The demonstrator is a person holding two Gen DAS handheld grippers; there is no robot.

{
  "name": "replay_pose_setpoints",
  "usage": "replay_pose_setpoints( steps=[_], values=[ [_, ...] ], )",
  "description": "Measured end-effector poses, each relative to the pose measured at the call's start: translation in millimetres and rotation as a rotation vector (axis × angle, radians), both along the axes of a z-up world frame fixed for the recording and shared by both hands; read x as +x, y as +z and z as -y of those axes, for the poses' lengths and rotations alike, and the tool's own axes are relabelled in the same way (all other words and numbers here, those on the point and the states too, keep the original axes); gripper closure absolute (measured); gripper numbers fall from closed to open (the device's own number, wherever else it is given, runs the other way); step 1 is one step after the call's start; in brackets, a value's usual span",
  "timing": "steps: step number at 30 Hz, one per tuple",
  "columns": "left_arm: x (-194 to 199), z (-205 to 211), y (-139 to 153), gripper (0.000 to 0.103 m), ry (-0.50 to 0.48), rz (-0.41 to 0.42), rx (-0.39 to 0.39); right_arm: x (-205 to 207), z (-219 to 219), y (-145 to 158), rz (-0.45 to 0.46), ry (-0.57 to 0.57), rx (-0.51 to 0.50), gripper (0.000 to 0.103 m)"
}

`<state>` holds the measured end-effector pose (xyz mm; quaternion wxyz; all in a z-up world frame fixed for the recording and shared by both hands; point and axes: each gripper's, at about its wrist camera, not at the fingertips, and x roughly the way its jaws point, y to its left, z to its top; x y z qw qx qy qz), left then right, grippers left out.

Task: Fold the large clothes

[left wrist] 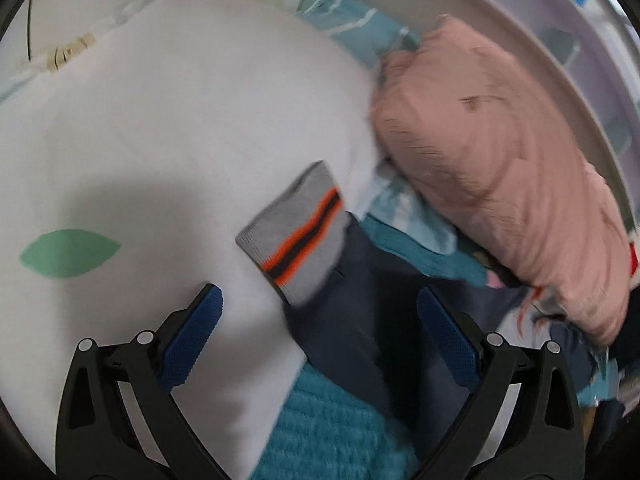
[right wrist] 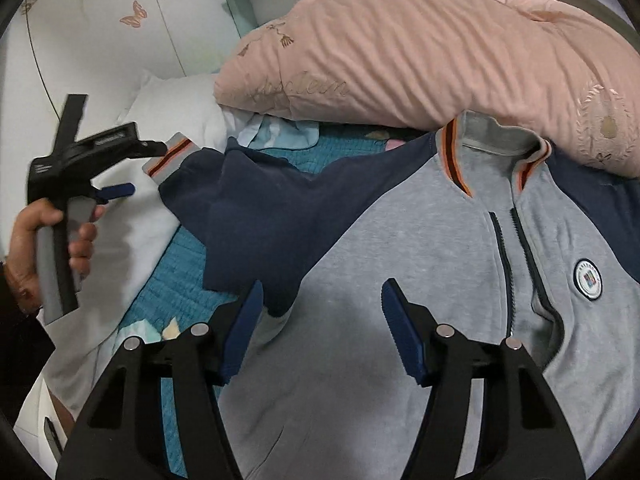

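Note:
A grey zip jacket with navy sleeves lies front up on the bed. Its navy left sleeve stretches toward a white pillow and ends in a grey cuff with orange and dark stripes. My left gripper is open and empty, just above the sleeve behind the cuff; it also shows in the right wrist view, held by a hand. My right gripper is open and empty, above the jacket's grey chest near the sleeve's armpit.
A white pillow with a green leaf print lies left of the sleeve. A rolled pink quilt lies along the jacket's collar side. A teal bedspread lies underneath. A wall with butterfly decals and a curved shelf edge stand behind.

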<state>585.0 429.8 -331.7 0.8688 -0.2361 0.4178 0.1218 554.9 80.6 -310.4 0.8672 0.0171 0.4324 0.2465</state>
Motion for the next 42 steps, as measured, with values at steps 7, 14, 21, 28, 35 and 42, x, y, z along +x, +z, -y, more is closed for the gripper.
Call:
replay_pose_setpoints(
  steps=[7, 14, 21, 28, 35, 42],
  values=[
    [31.3, 0.5, -10.7, 0.037, -0.012, -0.035, 0.092, 19.1, -3.0, -18.4, -0.039, 0.005, 0.024, 0.044],
    [10.5, -7.4, 4.7, 0.095, -0.051, 0.063, 0.038, 35.4, -12.2, -32.7, -0.078, -0.008, 0.039, 0.044],
    [-75.7, -15.8, 73.3, 0.095, 0.005, 0.263, 0.032, 51.0, -29.1, -40.9, -0.094, 0.027, 0.044, 0.067],
    [-132.2, -1.7, 144.3, 0.095, 0.018, 0.405, 0.081, 58.7, -59.8, -64.7, -0.197, 0.124, 0.085, 0.102],
    [-128.4, 62.8, 207.6, 0.095, -0.101, 0.54, 0.081, 74.9, -45.9, -80.2, -0.323, 0.082, 0.217, 0.103],
    [-59.8, 209.0, 202.1, 0.095, -0.365, 0.532, 0.005, 49.6, 55.9, -31.2, -0.219, 0.014, 0.287, 0.101]
  ],
)
